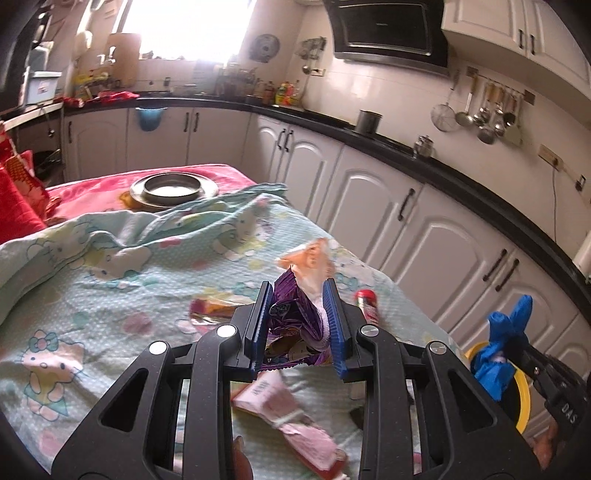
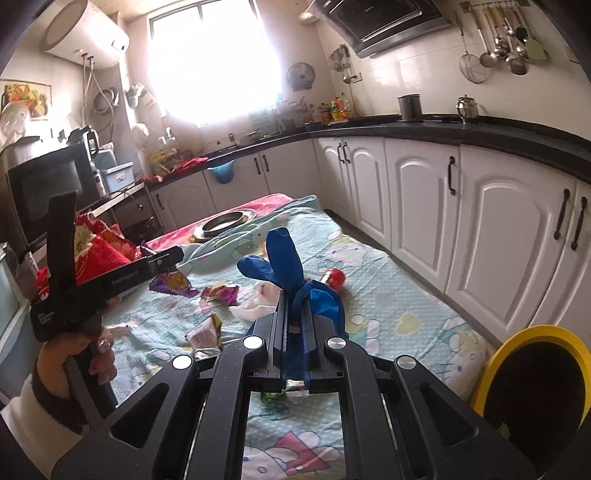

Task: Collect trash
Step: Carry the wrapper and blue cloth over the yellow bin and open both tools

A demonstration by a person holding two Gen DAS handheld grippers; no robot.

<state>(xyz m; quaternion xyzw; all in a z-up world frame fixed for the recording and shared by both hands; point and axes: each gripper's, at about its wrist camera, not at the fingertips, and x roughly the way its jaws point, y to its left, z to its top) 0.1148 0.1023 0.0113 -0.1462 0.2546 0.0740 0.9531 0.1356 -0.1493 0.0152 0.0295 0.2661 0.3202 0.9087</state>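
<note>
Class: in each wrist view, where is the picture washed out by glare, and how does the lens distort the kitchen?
Left wrist view: the window is blown out white, and the countertop bows into a curve. Right wrist view: the window flares over the wall around it; dark corners frame the picture.

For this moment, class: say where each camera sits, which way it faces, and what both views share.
Left wrist: on the left gripper, facing along its fingers across the cloth-covered table; jaws clamp a purple wrapper.
Right wrist: on the right gripper, facing likewise; jaws clamp a blue glove; a hand shows.
Shared: metal dish, yellow-rimmed bin.
</note>
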